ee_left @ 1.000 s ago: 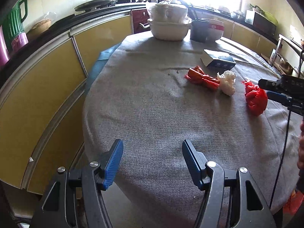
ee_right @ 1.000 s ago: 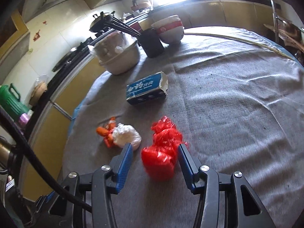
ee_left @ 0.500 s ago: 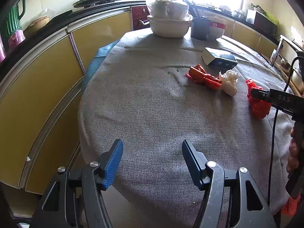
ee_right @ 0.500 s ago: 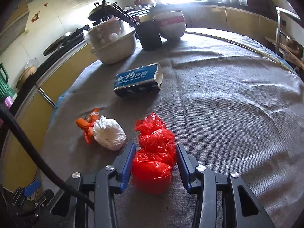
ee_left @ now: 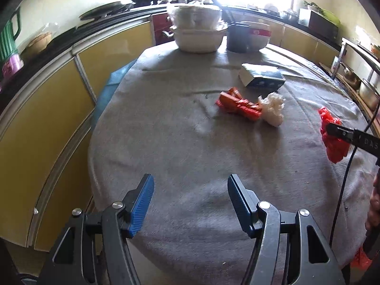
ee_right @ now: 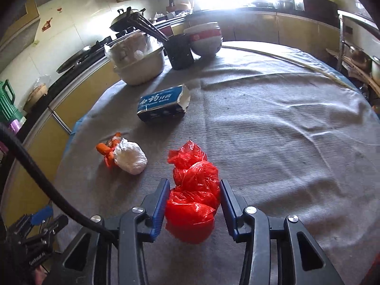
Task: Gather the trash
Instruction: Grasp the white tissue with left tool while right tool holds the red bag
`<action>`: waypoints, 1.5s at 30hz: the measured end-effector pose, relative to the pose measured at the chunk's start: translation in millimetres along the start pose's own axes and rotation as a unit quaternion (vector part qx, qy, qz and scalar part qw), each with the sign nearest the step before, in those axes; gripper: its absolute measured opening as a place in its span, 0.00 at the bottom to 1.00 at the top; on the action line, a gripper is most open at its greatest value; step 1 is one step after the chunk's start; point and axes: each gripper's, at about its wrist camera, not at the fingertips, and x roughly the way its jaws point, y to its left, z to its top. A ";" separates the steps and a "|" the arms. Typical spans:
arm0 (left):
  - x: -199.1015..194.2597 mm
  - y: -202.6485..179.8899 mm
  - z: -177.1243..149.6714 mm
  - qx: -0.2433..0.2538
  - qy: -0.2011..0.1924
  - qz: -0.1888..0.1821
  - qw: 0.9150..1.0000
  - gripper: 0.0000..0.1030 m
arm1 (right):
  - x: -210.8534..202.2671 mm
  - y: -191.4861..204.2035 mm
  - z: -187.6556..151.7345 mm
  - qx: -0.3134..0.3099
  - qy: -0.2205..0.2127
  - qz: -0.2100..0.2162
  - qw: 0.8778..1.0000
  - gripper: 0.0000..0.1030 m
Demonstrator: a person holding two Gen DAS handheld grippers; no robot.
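Observation:
A red plastic bag (ee_right: 193, 190) sits pinched between the blue pads of my right gripper (ee_right: 194, 187); it also shows at the right in the left wrist view (ee_left: 332, 133), lifted off the cloth. A white crumpled bag (ee_right: 130, 156) and an orange wrapper (ee_right: 108, 147) lie together to its left; they also show in the left wrist view as the white bag (ee_left: 273, 109) and wrapper (ee_left: 237, 104). A blue toothpaste box (ee_right: 163, 104) lies beyond. My left gripper (ee_left: 190, 199) is open and empty above the near table edge.
A grey cloth covers the round table (ee_left: 178, 142). At its far side stand stacked white basins (ee_left: 197, 33), a dark cup with chopsticks (ee_left: 237, 38) and a red-banded bowl (ee_right: 205, 38). Yellow cabinets (ee_left: 47, 118) run along the left.
My right gripper has closed in on the red bag and raised it off the cloth. My left gripper has drifted slightly and stayed open.

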 end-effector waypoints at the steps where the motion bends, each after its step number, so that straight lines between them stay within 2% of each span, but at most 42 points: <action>1: -0.1 -2.8 2.8 0.004 -0.001 -0.003 1.000 0.63 | -2.7 -2.5 -1.0 0.001 0.000 -0.001 1.000 0.44; 12: 6.1 -38.8 45.2 0.058 -0.007 -0.059 0.997 0.63 | -27.0 -42.5 -27.2 0.044 0.012 -0.022 0.999 0.44; 17: 20.2 -72.9 74.3 0.116 -0.015 -0.097 0.988 0.63 | -22.8 -51.1 -31.1 0.063 0.021 -0.018 0.998 0.44; 20: 34.1 -86.8 87.8 0.133 -0.006 -0.125 0.983 0.63 | -21.6 -49.8 -31.2 0.061 0.022 -0.018 0.998 0.44; 22: 47.7 -90.8 99.0 0.126 0.006 -0.143 0.982 0.63 | -21.3 -50.8 -31.1 0.065 0.023 -0.015 0.998 0.44; 23: 54.8 -90.9 104.3 0.118 0.014 -0.151 0.981 0.56 | -21.4 -51.9 -31.3 0.068 0.024 -0.012 0.997 0.44; 24: 62.0 -90.8 108.8 0.110 0.026 -0.162 0.980 0.44 | -21.4 -53.0 -31.5 0.071 0.024 -0.010 0.997 0.44; 25: 69.2 -90.5 112.1 0.101 0.041 -0.175 0.979 0.40 | -21.3 -53.1 -31.9 0.073 0.025 -0.009 0.997 0.44; 27: 79.5 -91.8 114.0 0.094 0.061 -0.189 0.976 0.39 | -21.2 -52.8 -31.9 0.074 0.022 -0.012 0.997 0.44; 29: 85.9 -93.1 112.9 0.095 0.064 -0.177 0.978 0.36 | -20.7 -52.3 -31.8 0.073 0.022 -0.012 0.997 0.44; 30: 88.0 -92.3 111.0 0.094 0.070 -0.181 0.977 0.27 | -20.8 -52.4 -31.8 0.074 0.022 -0.012 0.997 0.44; 35: 74.8 -90.0 92.4 0.098 0.067 -0.213 0.970 0.27 | -19.1 -53.1 -31.9 0.075 0.024 -0.010 0.997 0.45; 38: 64.8 -90.4 79.7 0.104 0.076 -0.241 0.962 0.28 | -18.0 -53.6 -32.2 0.078 0.027 -0.007 0.997 0.45; 40: 57.1 -90.3 70.0 0.106 0.076 -0.244 0.961 0.30 | -17.7 -53.2 -32.6 0.078 0.027 -0.008 0.997 0.46; 44: 51.0 -87.9 57.4 0.093 0.075 -0.237 0.964 0.53 | -16.4 -54.6 -34.3 0.081 0.028 -0.005 0.996 0.47; 45: 50.1 -87.1 55.1 0.092 0.070 -0.231 0.966 0.53 | -15.4 -54.8 -35.3 0.082 0.030 -0.002 0.996 0.47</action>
